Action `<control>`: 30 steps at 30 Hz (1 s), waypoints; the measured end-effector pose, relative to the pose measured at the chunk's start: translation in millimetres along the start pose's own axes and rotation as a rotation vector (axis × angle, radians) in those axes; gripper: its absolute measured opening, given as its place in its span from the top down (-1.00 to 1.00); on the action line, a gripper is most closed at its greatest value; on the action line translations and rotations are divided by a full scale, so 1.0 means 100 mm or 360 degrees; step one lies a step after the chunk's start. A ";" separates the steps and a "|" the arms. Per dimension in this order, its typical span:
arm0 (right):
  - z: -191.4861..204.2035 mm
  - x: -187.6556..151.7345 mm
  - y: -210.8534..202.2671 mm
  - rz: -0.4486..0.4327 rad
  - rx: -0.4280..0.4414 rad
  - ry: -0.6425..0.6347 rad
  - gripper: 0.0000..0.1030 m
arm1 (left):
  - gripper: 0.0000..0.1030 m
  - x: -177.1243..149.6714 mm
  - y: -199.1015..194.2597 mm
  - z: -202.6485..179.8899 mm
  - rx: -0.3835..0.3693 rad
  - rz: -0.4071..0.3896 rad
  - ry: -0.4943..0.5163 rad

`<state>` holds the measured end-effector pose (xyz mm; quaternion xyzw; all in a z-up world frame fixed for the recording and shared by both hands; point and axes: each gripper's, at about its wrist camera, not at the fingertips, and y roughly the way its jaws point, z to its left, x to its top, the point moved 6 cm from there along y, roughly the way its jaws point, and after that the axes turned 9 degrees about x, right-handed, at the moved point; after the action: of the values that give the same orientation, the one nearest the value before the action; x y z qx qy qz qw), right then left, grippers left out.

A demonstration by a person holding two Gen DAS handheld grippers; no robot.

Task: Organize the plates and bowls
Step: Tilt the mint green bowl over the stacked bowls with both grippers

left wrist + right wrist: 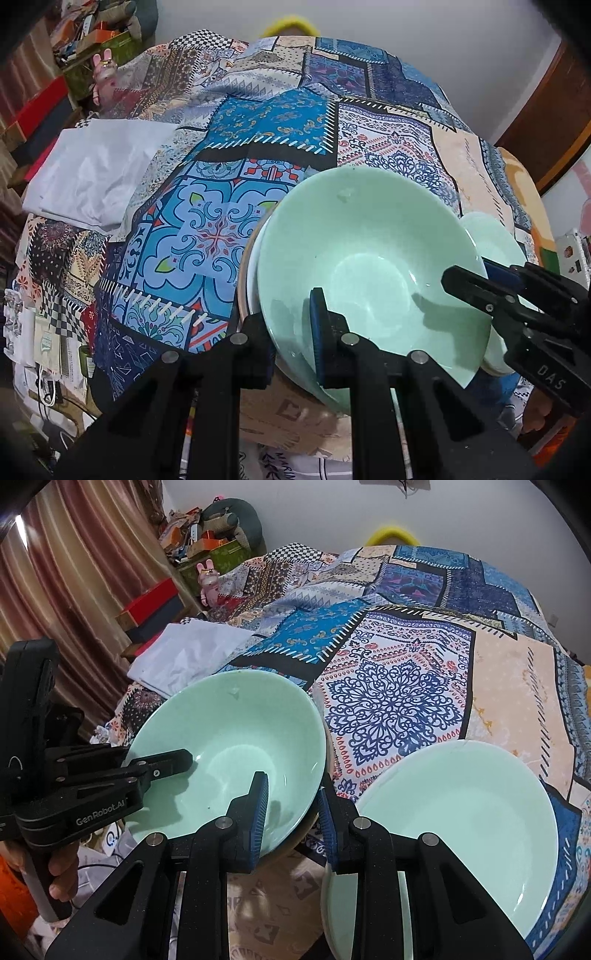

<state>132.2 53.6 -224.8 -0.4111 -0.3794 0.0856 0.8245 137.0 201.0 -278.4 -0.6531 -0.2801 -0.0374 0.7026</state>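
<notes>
A large pale green bowl [369, 258] [229, 746] is tilted over a stack of dishes whose tan and white rims [247, 273] show under its left side. My left gripper [291, 332] straddles the bowl's near rim, one finger inside and one outside. My right gripper [293, 819] straddles the bowl's right rim the same way; it also shows in the left wrist view [476, 280]. A pale green plate [461, 827] lies on the bed to the right of the bowl; its edge shows in the left wrist view [495, 240].
Everything sits on a patchwork bedspread [288, 122] [406, 664]. A white folded cloth [96, 173] [188, 657] lies at the left. Boxes and clutter [199, 542] stand by the curtain beyond the bed. A brown paper bag [280, 897] lies under the near edge.
</notes>
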 end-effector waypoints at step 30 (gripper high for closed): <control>-0.11 0.05 -0.24 -0.0090 0.0025 0.0021 0.46 | 0.27 0.15 -0.36 0.07 0.0174 -0.0154 0.0074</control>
<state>139.2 33.1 -208.6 -0.3943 -0.3849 0.0625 0.8321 131.8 206.7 -239.7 -0.5985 -0.2967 -0.0711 0.7407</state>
